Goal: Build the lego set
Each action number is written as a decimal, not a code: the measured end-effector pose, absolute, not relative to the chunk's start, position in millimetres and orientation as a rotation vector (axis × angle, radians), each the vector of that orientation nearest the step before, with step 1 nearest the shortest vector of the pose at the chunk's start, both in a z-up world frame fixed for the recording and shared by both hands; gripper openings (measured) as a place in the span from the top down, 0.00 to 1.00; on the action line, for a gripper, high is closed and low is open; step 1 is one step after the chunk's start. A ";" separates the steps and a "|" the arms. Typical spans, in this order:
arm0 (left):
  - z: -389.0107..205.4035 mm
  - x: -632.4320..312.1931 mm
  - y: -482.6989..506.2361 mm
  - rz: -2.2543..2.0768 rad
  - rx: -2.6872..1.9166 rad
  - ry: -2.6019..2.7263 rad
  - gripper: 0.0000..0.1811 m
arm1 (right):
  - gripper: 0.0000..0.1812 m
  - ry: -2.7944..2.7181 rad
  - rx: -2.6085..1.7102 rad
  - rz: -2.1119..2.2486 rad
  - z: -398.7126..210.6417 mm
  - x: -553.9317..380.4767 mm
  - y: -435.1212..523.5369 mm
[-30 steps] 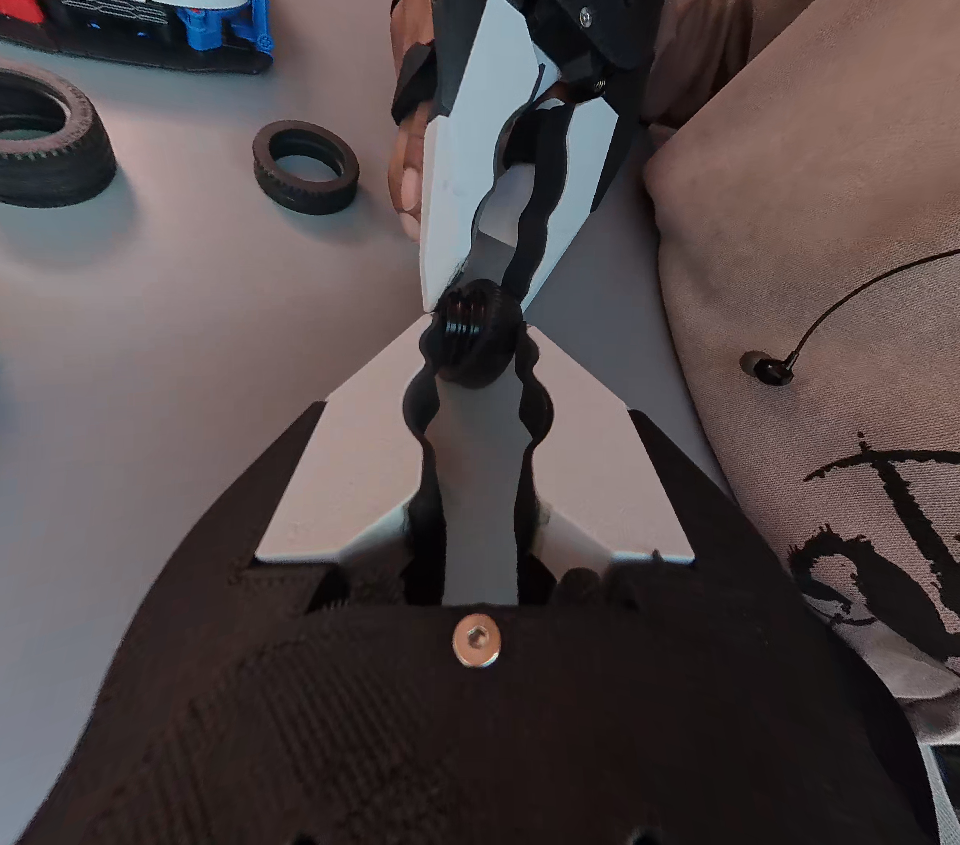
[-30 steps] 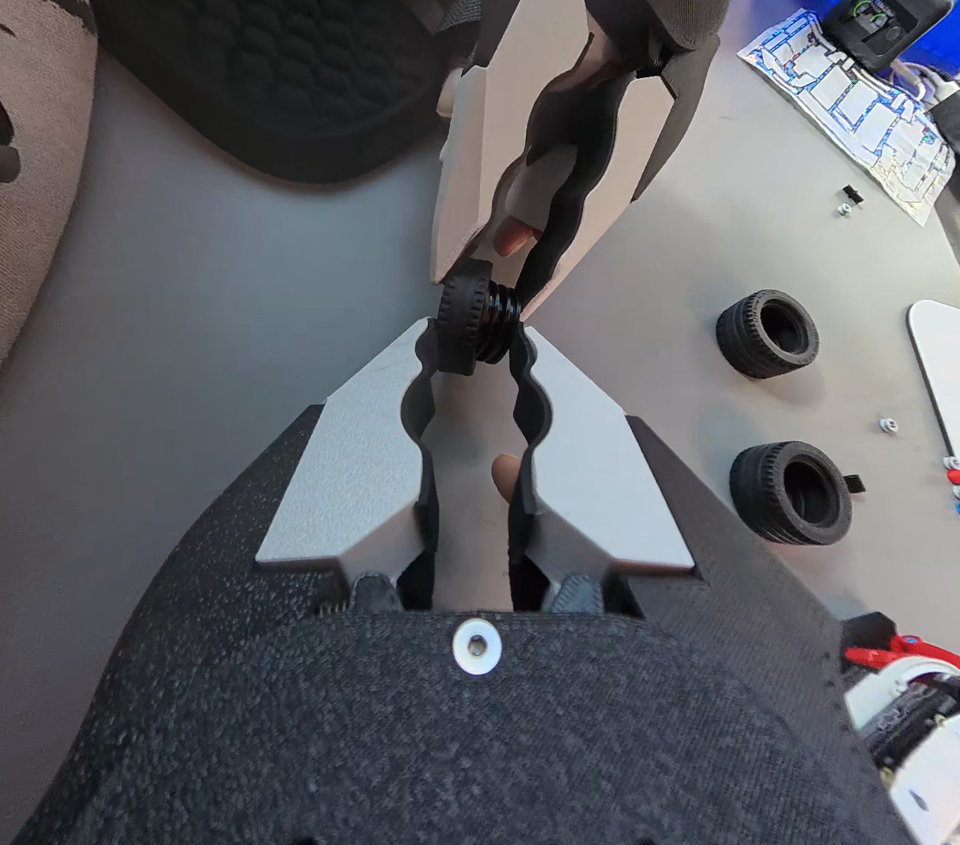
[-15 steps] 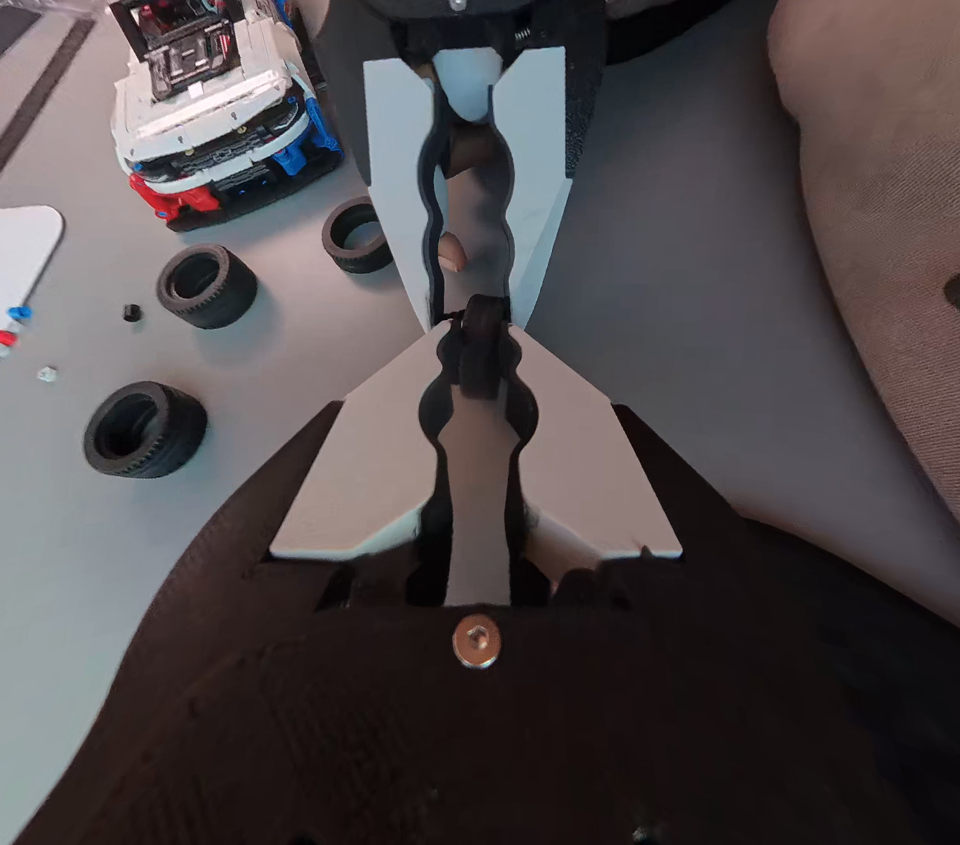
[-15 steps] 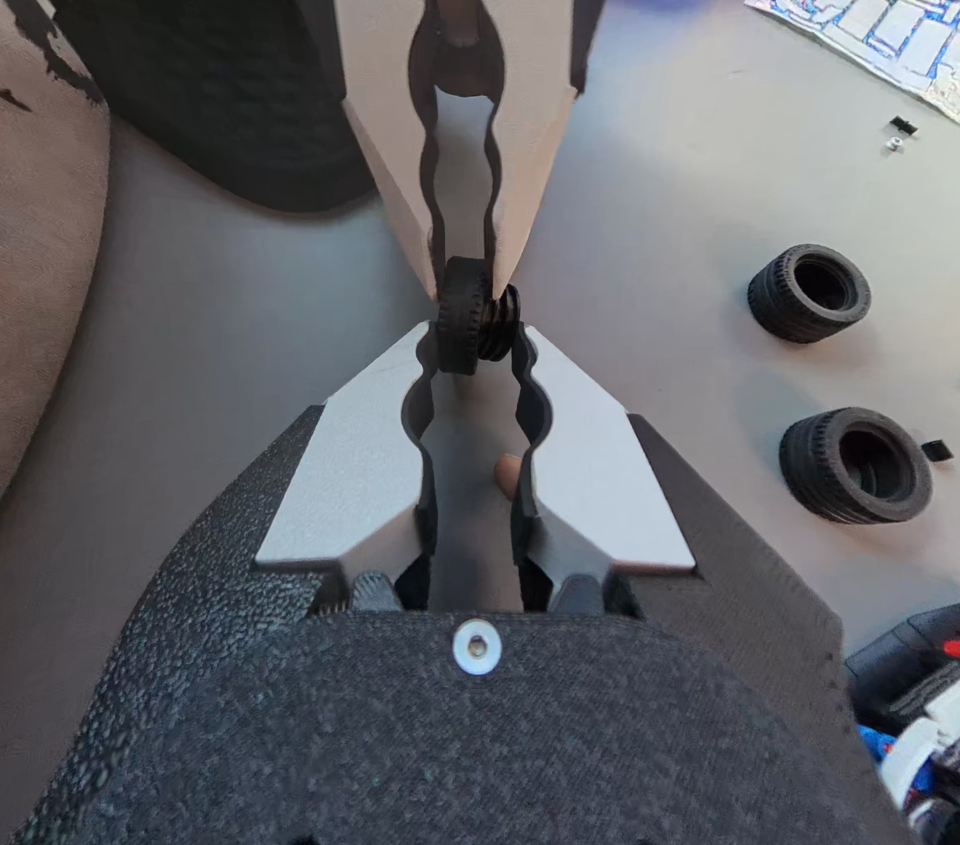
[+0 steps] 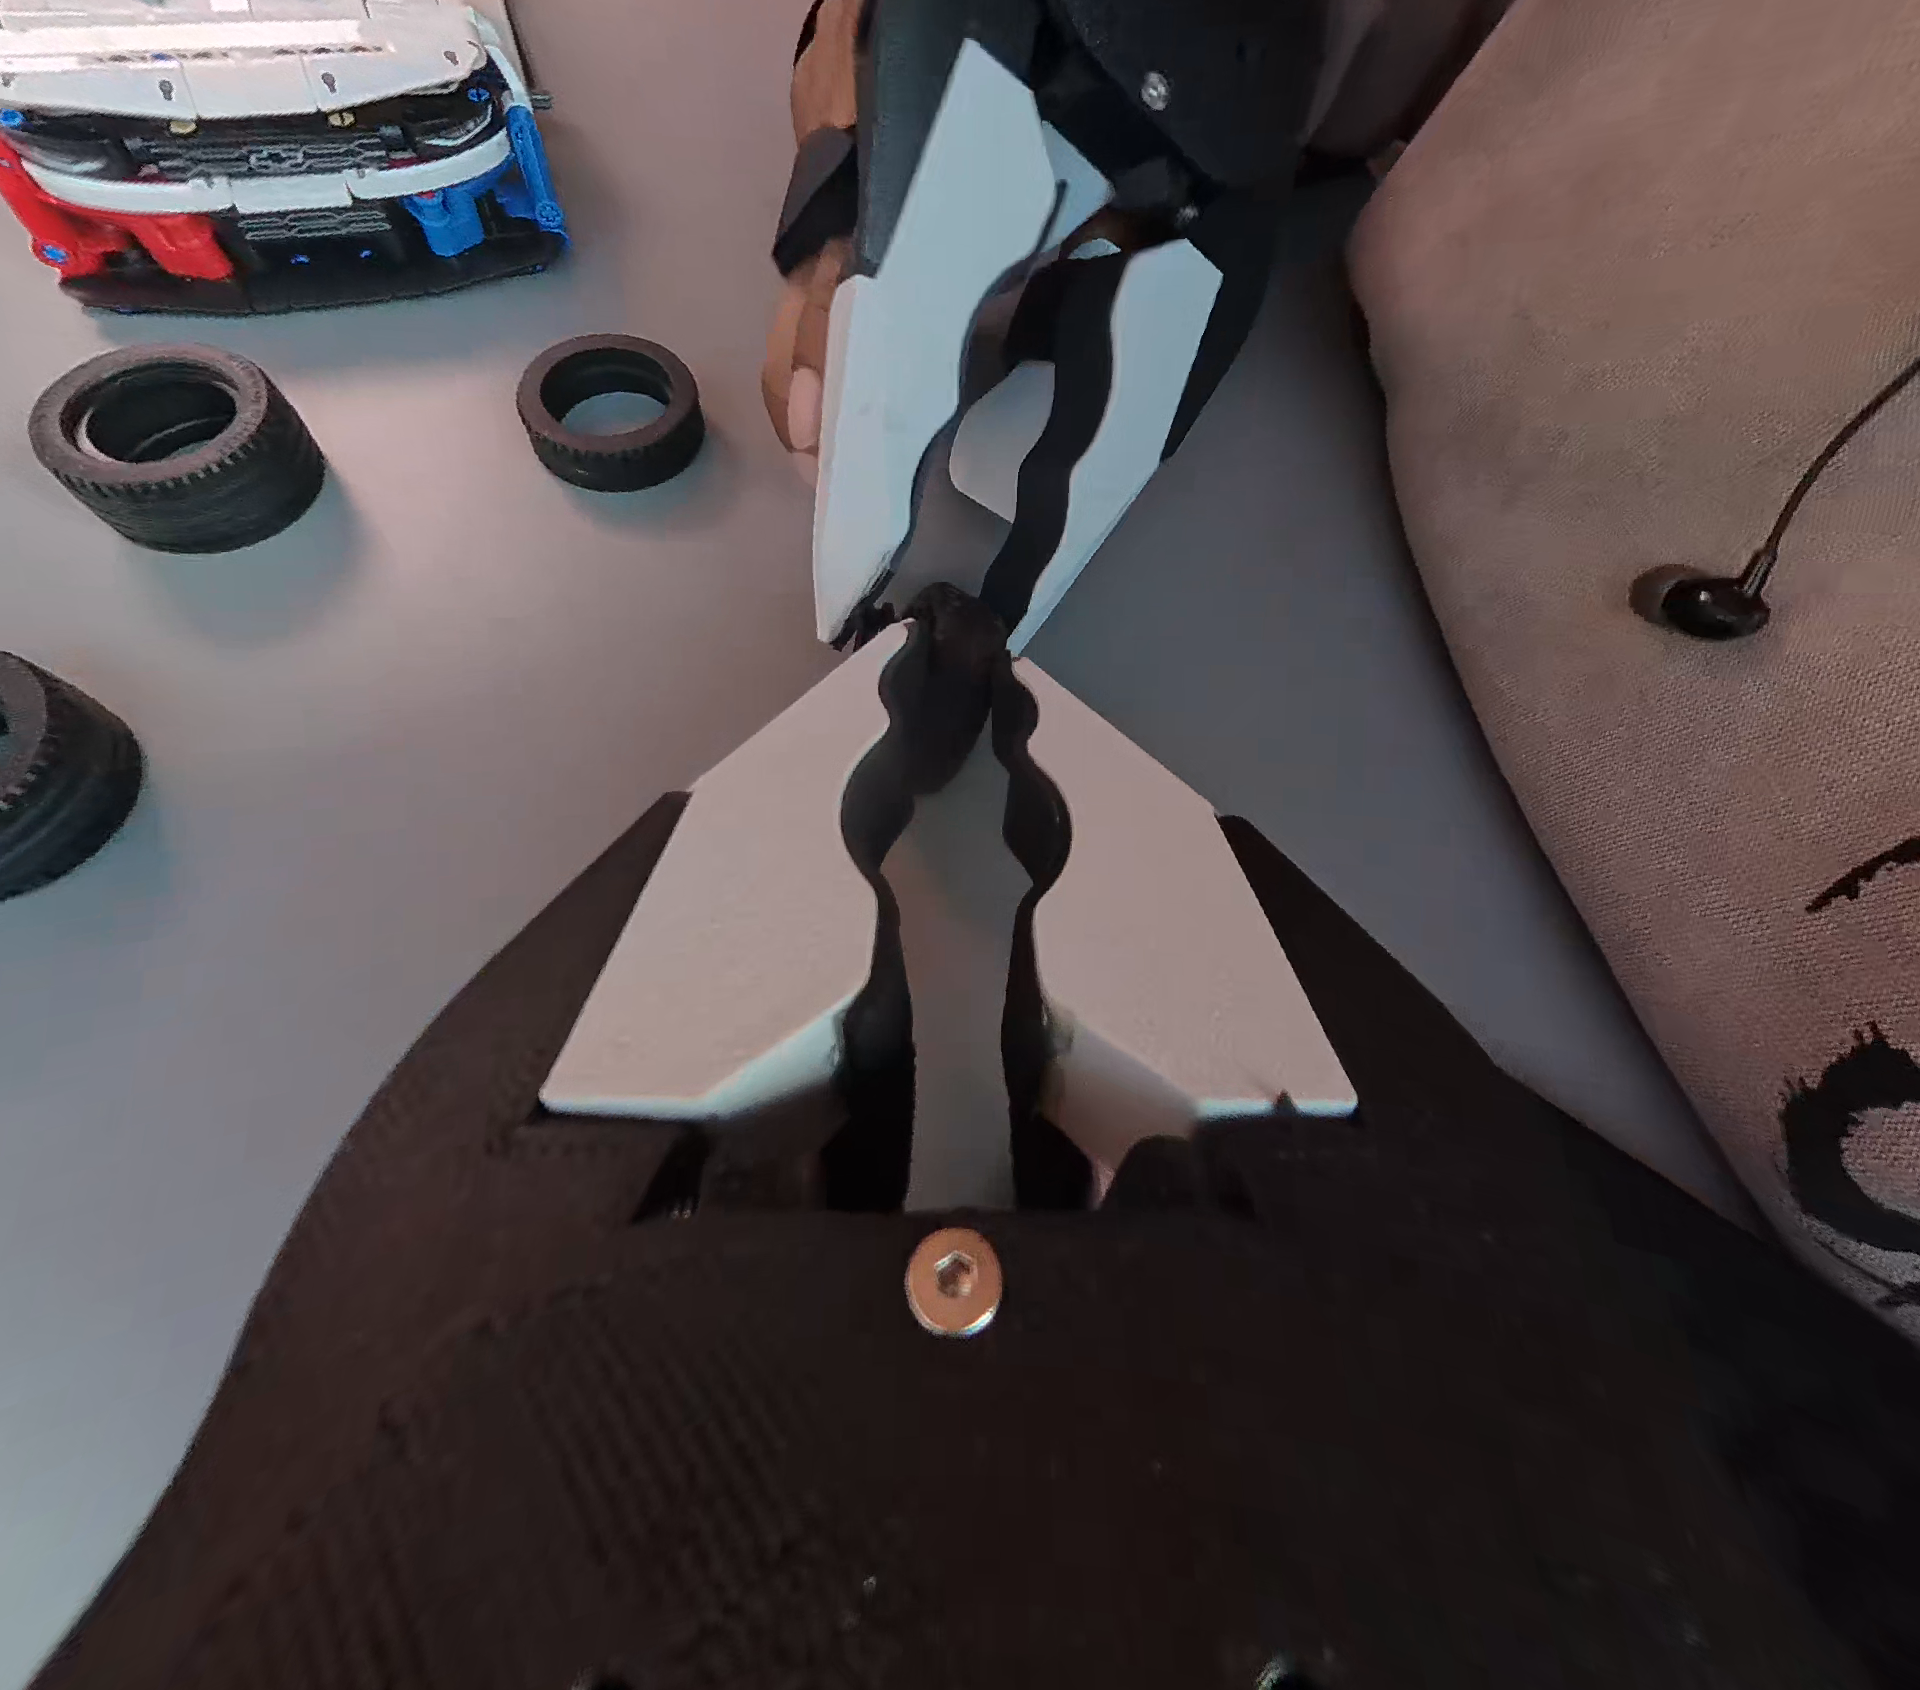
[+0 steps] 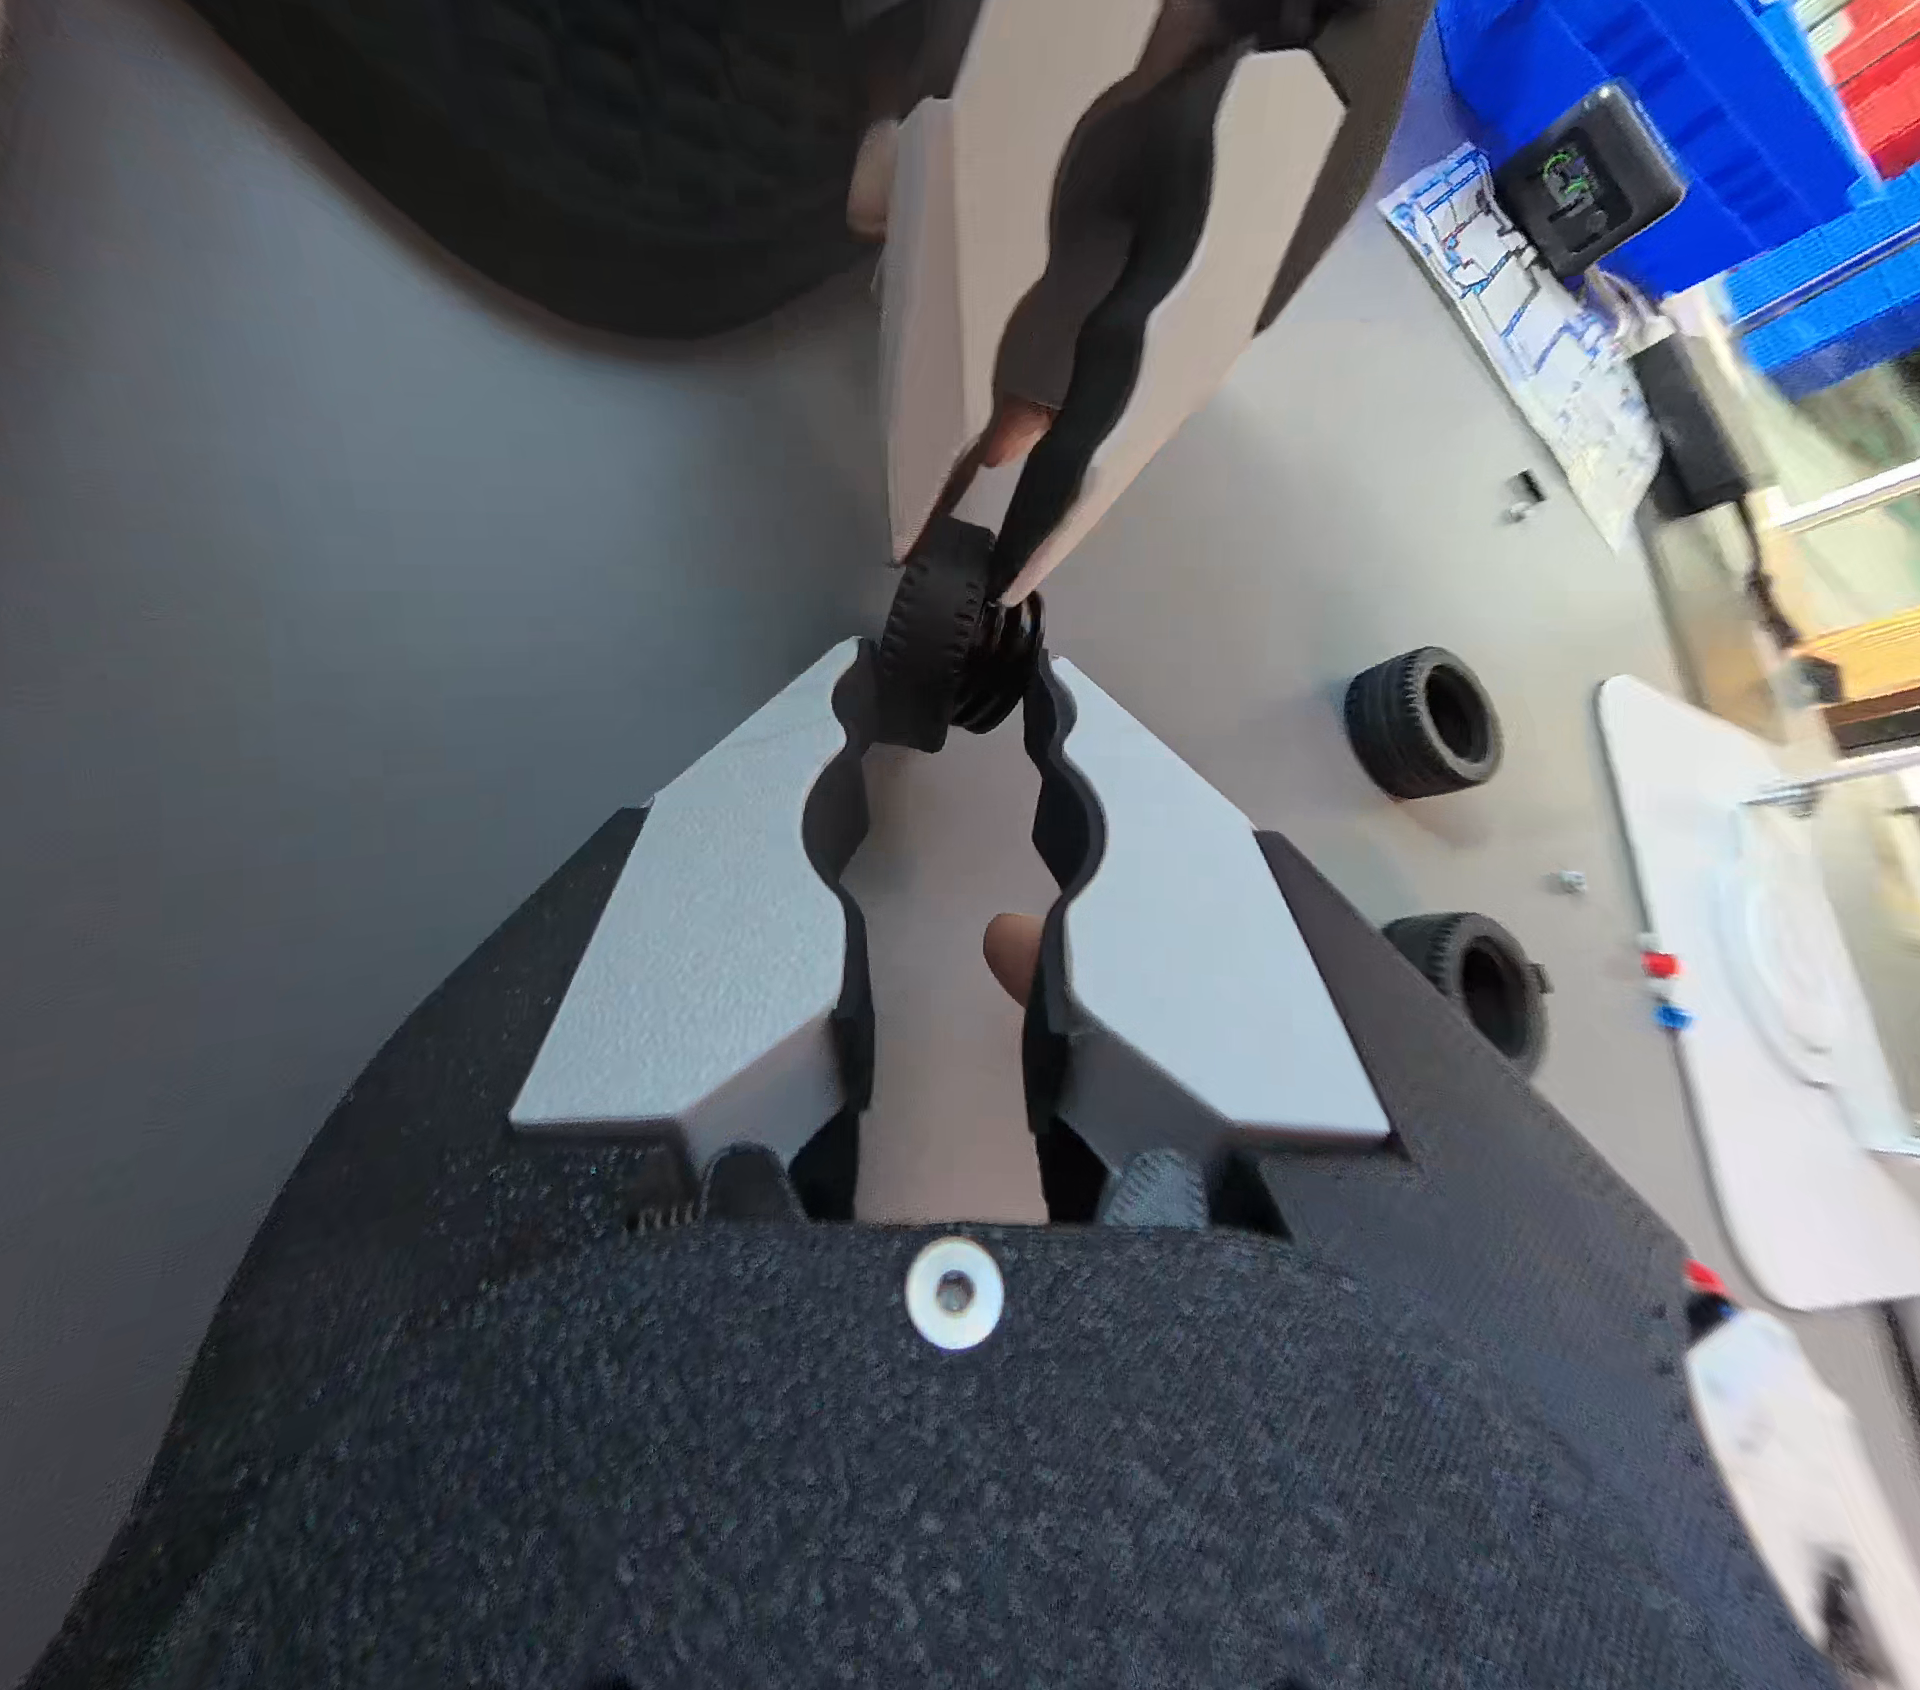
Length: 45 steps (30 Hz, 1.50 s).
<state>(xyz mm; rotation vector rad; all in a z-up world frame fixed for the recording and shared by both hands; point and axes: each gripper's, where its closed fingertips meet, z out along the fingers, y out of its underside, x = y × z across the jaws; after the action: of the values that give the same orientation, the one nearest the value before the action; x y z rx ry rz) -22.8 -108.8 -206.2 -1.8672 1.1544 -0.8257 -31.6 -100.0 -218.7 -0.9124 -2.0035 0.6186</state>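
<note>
Now, held piece: a small black ribbed lego tyre on a black grooved wheel hub [image 6: 951, 638], up off the grey desk [image 6: 312, 601], caught between the two claws where their tips meet.
Right claw [image 6: 951, 684]: jaws narrowed around the hub side, pressing it at the very tips.
Left claw [image 5: 951, 653]: almost closed, pinching the dark piece at its tips; which part it grips cannot be told in the blur.
Axis: the wheel's axle line runs across the right claw's view, tyre to the left and hub to the right, so seating the tyre probably needs a push along that line.
Nearer hand: neither, both tips touch the piece.
Waiting parts: loose black rubber tyres [image 5: 611, 414] on the desk, near the white, red and blue lego car [image 5: 260, 113].
</note>
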 end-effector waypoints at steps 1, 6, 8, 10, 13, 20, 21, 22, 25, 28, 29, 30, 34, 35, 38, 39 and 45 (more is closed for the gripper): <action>-206.4 -24.0 -110.2 -0.786 -1.841 1.184 0.94 | 0.85 -1.981 -0.995 0.736 -217.8 -32.3 -102.1; -207.9 -29.0 -115.2 -0.564 -1.763 1.343 0.93 | 0.84 -2.018 -1.275 1.272 -208.7 -28.0 -110.5; -208.4 -30.7 -118.1 -0.496 -1.734 1.397 0.93 | 0.85 -2.027 -1.374 1.439 -204.9 -27.6 -112.2; -209.1 -31.3 -119.6 -0.431 -1.711 1.432 0.93 | 0.88 -2.050 -1.420 1.477 -206.2 -29.3 -110.7; -209.5 -32.2 -121.6 -0.367 -1.688 1.471 0.93 | 0.90 -2.094 -1.500 1.558 -205.6 -30.2 -111.5; -210.4 -31.7 -123.5 -0.320 -1.657 1.495 0.93 | 0.96 -2.126 -1.700 1.604 -205.6 -34.7 -110.6; -210.5 -31.6 -123.9 -0.326 -1.658 1.490 0.93 | 0.97 -2.156 -1.693 1.559 -206.0 -34.7 -111.0; -210.4 -31.6 -124.1 -0.338 -1.664 1.479 0.93 | 0.97 -2.192 -1.657 1.497 -206.1 -34.6 -111.3; -211.3 -33.9 -124.1 -0.410 -1.702 1.434 0.93 | 0.98 -2.342 -1.396 1.196 -207.5 -32.1 -113.5; -212.8 -35.1 -126.7 -0.444 -1.725 1.416 0.94 | 0.98 -2.381 -1.255 1.008 -208.1 -33.1 -116.8; -213.3 -35.8 -127.3 -0.451 -1.732 1.409 0.94 | 0.98 -2.369 -1.252 0.992 -208.2 -34.3 -117.8; -213.8 -37.2 -127.8 -0.458 -1.739 1.402 0.94 | 0.98 -2.352 -1.253 0.981 -208.2 -36.3 -118.3; -216.1 -40.1 -130.4 -0.438 -1.750 1.413 0.95 | 0.98 -2.373 -1.174 0.858 -210.0 -39.6 -122.2; -216.6 -40.3 -131.3 -0.439 -1.753 1.416 0.95 | 0.99 -2.385 -1.157 0.822 -210.7 -39.9 -123.2; -215.6 -41.0 -131.3 -0.418 -1.735 1.407 0.97 | 1.00 -2.460 -1.088 0.782 -215.7 -36.5 -137.3; -203.8 -41.7 -119.7 -0.377 -1.697 1.321 0.98 | 1.00 -2.493 -1.078 0.943 -217.3 -32.9 -166.4; -204.9 -53.5 -115.3 -0.268 -1.758 1.393 1.00 | 1.00 -2.509 -1.079 0.737 -226.7 -30.6 -158.6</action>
<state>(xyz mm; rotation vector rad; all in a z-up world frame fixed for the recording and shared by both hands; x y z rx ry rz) -53.5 -115.3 -204.9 -1.7578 1.3933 -0.2683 -30.6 -158.6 -226.7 -1.0791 -2.5090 0.7366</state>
